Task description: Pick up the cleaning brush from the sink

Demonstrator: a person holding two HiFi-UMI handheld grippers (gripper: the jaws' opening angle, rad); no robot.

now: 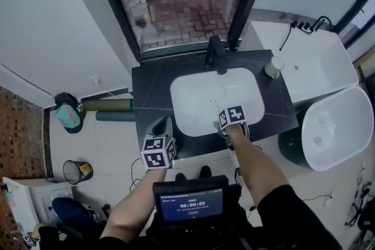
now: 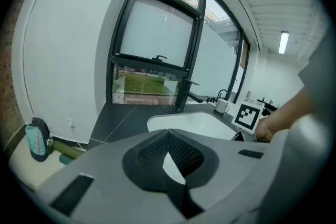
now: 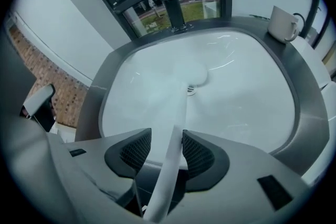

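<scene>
The cleaning brush is white; its long handle (image 3: 176, 128) runs up between the jaws of my right gripper (image 3: 167, 136) toward the drain of the white sink (image 3: 252, 102). The pads stand wide apart with a gap beside the handle, so the gripper is open. In the head view my right gripper (image 1: 227, 126) points steeply down over the front rim of the sink (image 1: 181, 96). My left gripper (image 1: 166, 123) hovers over the counter left of the basin. Its tips (image 2: 168, 132) meet with nothing between them. Against the white basin the brush head is hard to make out.
A black faucet (image 1: 215, 55) stands behind the basin below a window. A white cup (image 1: 273, 66) sits on the dark counter (image 1: 149, 91) at the right. Further right are a white shelf (image 1: 316, 61) and an oval white tub (image 1: 337, 126). A bin (image 1: 76, 171) stands on the floor at the left.
</scene>
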